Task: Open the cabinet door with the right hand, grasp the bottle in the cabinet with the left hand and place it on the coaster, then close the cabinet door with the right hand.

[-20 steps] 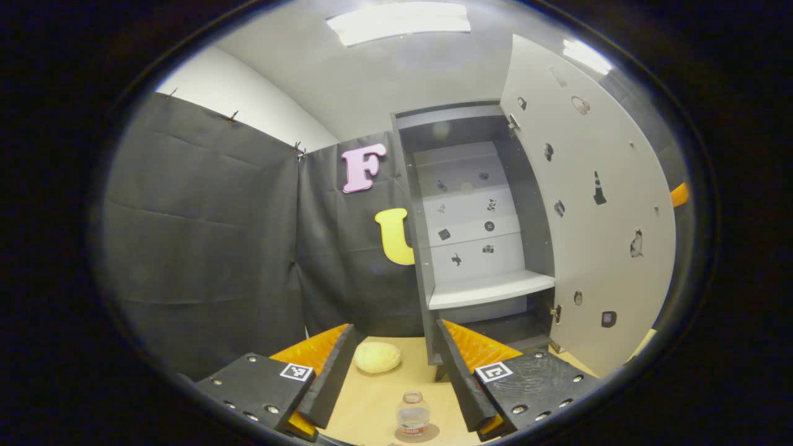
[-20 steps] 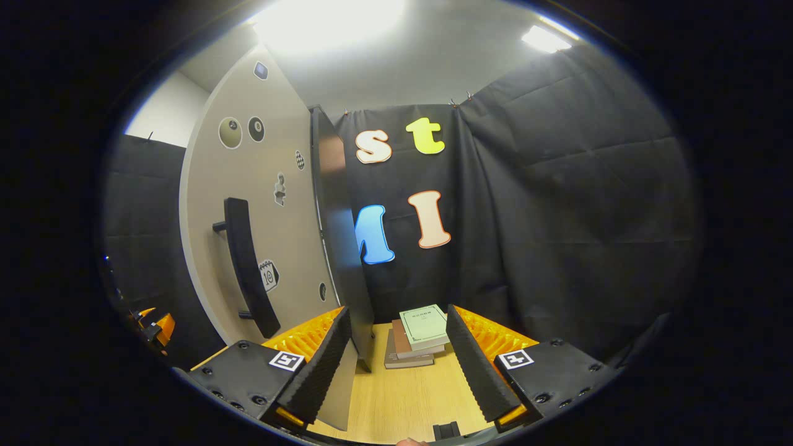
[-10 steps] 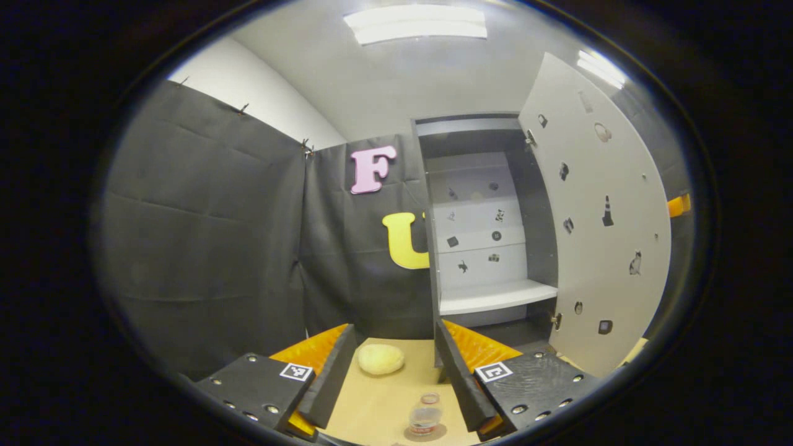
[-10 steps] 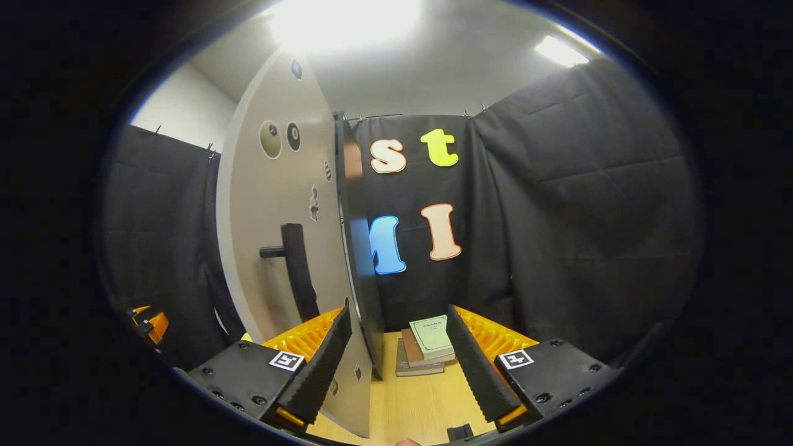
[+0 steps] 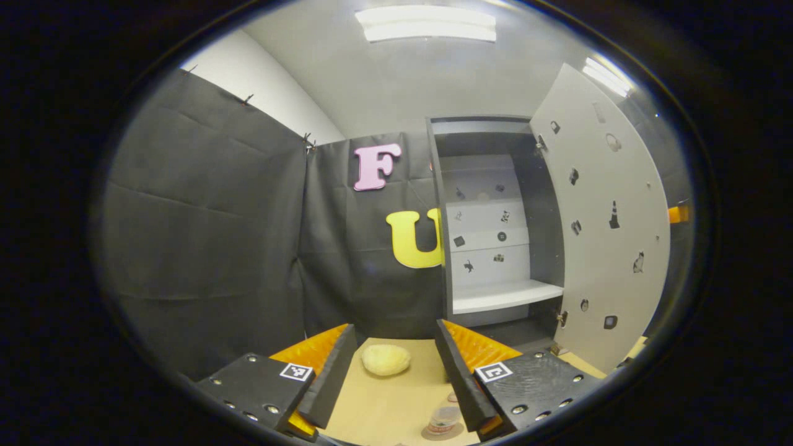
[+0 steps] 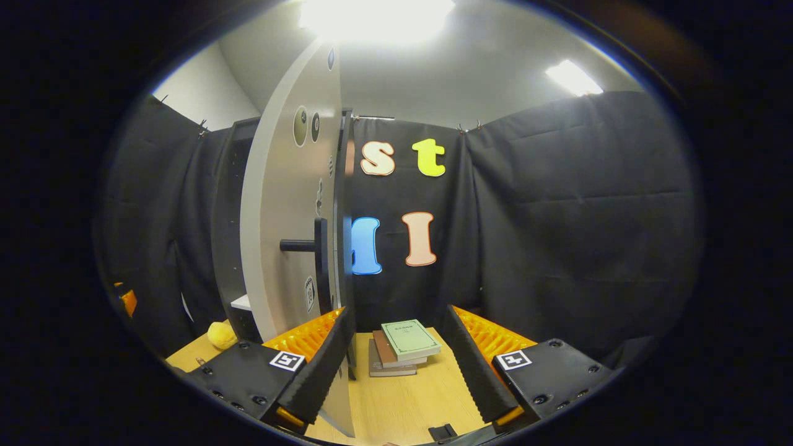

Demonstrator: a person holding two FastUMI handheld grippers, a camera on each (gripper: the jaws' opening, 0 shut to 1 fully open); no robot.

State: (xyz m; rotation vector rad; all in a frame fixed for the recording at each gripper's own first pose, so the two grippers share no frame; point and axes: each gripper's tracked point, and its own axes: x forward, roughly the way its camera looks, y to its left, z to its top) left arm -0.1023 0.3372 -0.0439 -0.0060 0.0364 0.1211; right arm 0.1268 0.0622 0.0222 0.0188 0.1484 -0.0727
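Bottle (image 5: 444, 419) stands on its coaster (image 5: 433, 435) on the tabletop (image 5: 384, 402), just beside your spread, empty left tongs (image 5: 390, 371); drift right and you tip it. Your right tongs (image 6: 396, 365) gape too, the door (image 6: 291, 204) edge by their left finger. Since a second ago the door has swung further round and the bottle has slid rightward in view.

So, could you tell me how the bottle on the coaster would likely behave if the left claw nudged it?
The bottle looks small, clear plastic and near empty, so probably light and easy to tip. It stands upright on the coaster; a low push would likely slide it off, a high one topple it. Being round, it would probably roll once down.
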